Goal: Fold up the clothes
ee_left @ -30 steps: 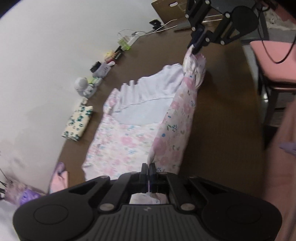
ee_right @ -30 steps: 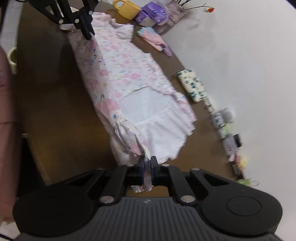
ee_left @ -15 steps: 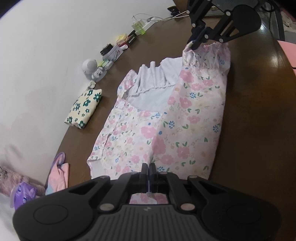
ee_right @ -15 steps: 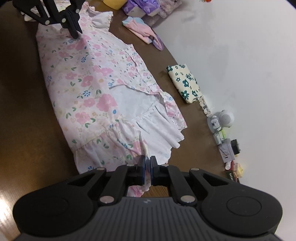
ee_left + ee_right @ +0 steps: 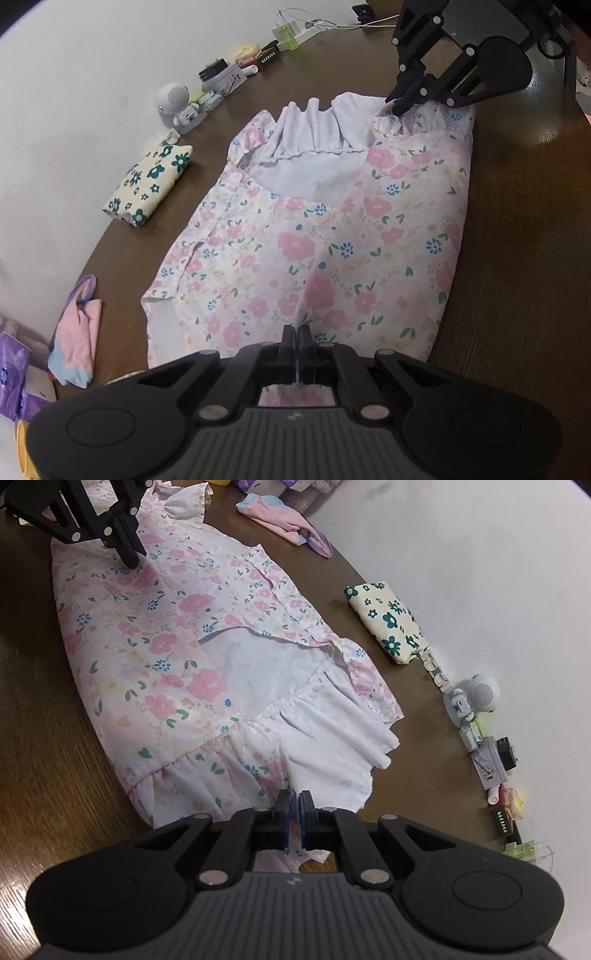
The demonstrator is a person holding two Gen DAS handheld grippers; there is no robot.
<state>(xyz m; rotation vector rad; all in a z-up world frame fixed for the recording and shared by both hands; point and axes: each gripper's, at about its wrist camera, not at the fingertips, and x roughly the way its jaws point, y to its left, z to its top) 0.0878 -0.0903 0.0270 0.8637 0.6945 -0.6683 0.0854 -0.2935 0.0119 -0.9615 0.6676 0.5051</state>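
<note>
Left gripper [image 5: 296,330], the black two-finger one, has its jaws pinched together on a fold of the pink floral cotton dress [image 5: 332,240], near the top end of the garment. Fabric rises in a little ridge right up into the pinch, so it's clearly got hold of the cloth and not just sitting on it.

Right gripper [image 5: 294,797] is doing the same at the other end, clamped on the gathered ruffle hem, with a scrap of fabric poking out between and behind the fingers. From the left wrist camera you can see it across the dress, tips down in the ruffle by the far edge.

That dress lies flat on the dark brown wooden table [image 5: 517,258], with one long side folded over the middle so the printed side faces up there, and a patch of the plain white inside still showing beside the flap, along with the white underside of the ruffle.

Along the white wall [image 5: 480,554] there's a row of stuff, well apart from the dress: a cream pouch with dark green flowers [image 5: 388,616], a small white round-headed robot figure [image 5: 476,694], some little boxes and bottles I can't read, and a pink, blue and purple folded cloth [image 5: 288,520] near the neck end. Purple packets [image 5: 13,373] sit at the far left of the left wrist view.
</note>
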